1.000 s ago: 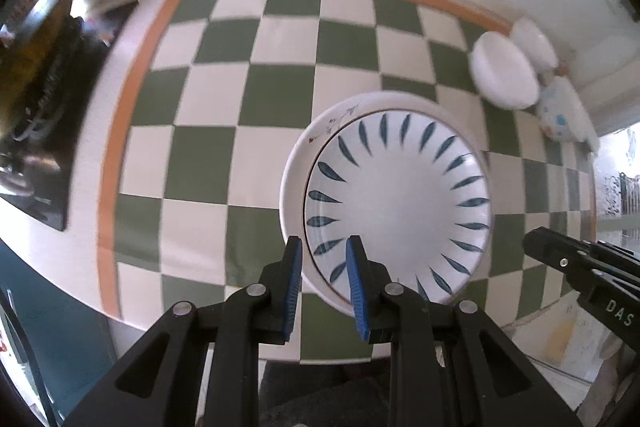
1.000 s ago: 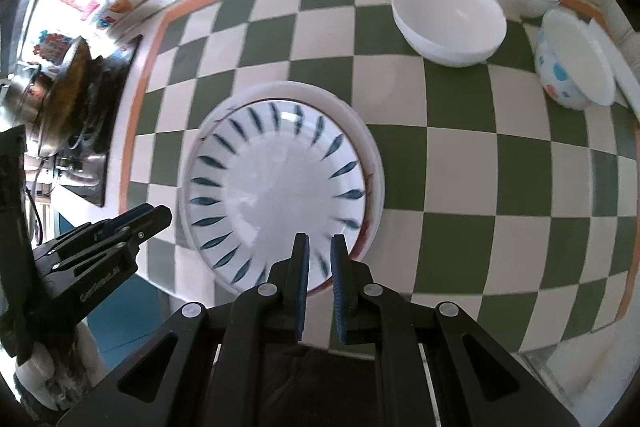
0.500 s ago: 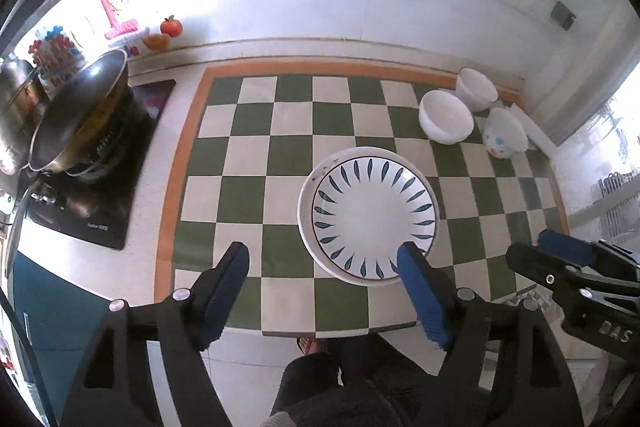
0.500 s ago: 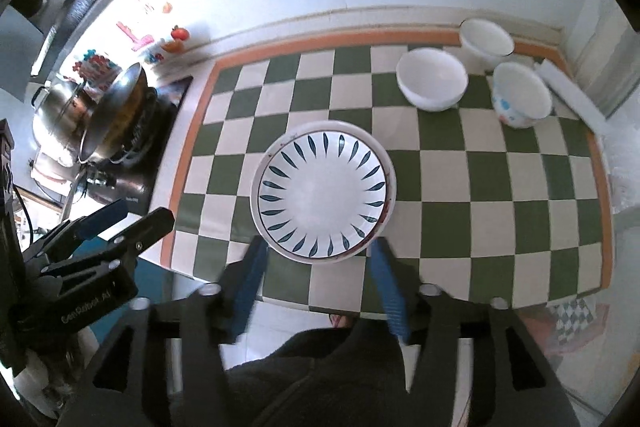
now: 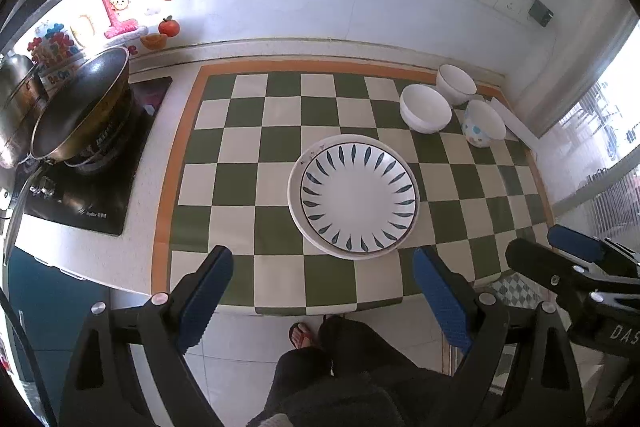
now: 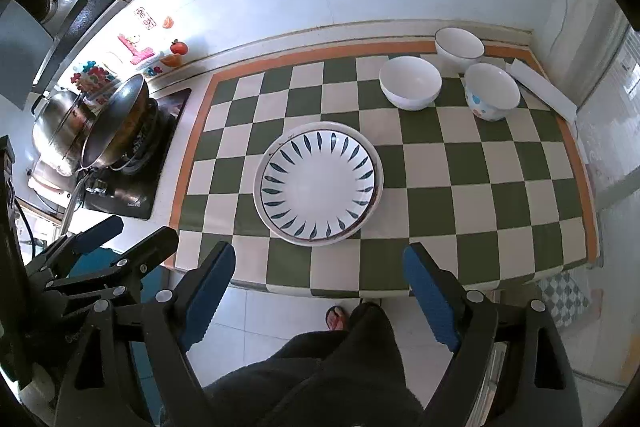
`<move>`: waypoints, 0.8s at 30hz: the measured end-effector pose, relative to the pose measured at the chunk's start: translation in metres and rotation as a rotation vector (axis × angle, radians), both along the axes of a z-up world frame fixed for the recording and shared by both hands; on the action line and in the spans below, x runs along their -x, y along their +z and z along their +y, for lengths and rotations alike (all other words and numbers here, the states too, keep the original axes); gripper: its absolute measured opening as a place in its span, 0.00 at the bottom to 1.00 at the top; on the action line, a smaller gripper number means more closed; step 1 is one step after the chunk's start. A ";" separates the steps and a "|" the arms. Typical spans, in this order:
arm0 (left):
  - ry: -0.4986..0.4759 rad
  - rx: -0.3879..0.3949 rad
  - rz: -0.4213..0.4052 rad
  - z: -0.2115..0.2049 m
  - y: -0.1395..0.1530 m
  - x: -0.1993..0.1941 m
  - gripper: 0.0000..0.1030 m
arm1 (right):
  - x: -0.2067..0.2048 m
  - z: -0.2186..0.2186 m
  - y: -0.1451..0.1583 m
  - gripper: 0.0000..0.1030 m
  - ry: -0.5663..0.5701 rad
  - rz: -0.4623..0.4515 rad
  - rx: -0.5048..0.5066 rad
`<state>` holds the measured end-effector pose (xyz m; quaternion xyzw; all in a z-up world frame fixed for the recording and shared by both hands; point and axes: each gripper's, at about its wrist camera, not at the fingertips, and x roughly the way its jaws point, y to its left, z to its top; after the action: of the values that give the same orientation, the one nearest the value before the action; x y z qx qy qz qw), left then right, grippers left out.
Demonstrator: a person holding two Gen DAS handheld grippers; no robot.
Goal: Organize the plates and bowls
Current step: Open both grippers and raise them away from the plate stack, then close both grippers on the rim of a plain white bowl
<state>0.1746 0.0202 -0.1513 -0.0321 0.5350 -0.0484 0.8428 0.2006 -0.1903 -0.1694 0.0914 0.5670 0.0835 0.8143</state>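
From the left wrist, your left gripper (image 5: 323, 281) tilts steeply down above the counter edge, jaws wide and opening, nothing between them; the leaf-patterned plate (image 5: 357, 195) lies stacked on a white plate on the checkered mat (image 5: 240, 147). From the right wrist, your right gripper (image 6: 319, 277) matches: wide, opening, empty, above the near edge.

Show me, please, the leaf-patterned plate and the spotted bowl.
Leaf-patterned plate (image 6: 318, 185), right wrist view, on its bare white centre.
Spotted bowl (image 6: 482, 109), right wrist view, on its dotted outer wall.
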 end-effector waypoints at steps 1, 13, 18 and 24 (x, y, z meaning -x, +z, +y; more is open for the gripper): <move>0.000 0.000 -0.002 0.000 0.000 0.001 0.89 | 0.001 -0.001 -0.001 0.86 -0.004 0.000 -0.006; 0.000 0.009 -0.059 -0.047 -0.001 -0.061 0.89 | -0.041 -0.070 -0.014 0.86 -0.100 -0.056 -0.098; -0.007 0.032 0.024 -0.080 -0.032 -0.138 0.89 | -0.109 -0.128 -0.053 0.86 -0.149 0.017 -0.145; -0.026 0.059 0.167 -0.123 -0.088 -0.237 0.89 | -0.215 -0.180 -0.123 0.76 -0.168 0.141 -0.188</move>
<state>0.4119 -0.1029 -0.2388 -0.0540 0.6020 -0.0725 0.7934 0.4157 -0.3708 -0.2927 0.2199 0.6029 0.0613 0.7644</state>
